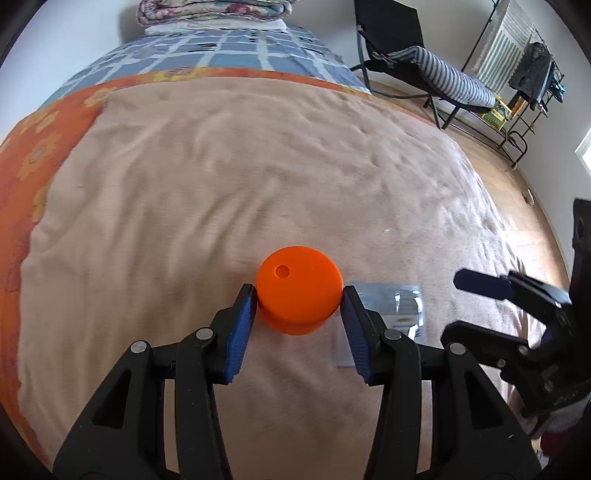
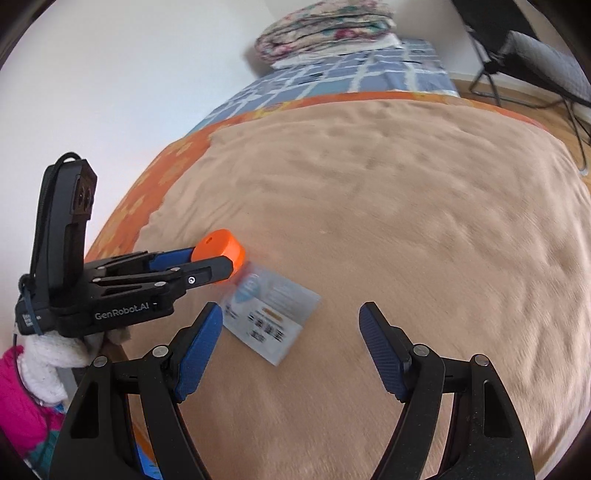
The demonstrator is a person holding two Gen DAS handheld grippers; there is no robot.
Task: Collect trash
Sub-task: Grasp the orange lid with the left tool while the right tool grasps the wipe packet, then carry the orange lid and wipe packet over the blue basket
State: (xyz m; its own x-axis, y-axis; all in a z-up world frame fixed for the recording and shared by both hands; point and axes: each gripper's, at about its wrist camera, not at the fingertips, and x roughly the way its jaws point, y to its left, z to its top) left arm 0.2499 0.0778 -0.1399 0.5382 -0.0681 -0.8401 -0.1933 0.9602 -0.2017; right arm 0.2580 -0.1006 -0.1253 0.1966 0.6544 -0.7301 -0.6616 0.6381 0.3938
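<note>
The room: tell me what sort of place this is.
A bedroom, most likely. The work surface is a bed under a tan blanket, folded quilts are stacked at its far end, and a clothes rack stands nearby.

The cap [image 1: 298, 290] was plain orange, the blanket [image 1: 258, 177] beige. Farther back lay a blue-and-white checked cover [image 1: 229, 51]. Each tool's pads [image 1: 242, 328] were blue.

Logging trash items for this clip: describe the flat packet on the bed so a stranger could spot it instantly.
On the tan blanket covering the bed, look beside the orange cap that the left gripper is shut on. The flat packet lies just beyond it, ahead of the open right gripper. It alone is thin, rectangular, pale grey-blue and printed.
</note>
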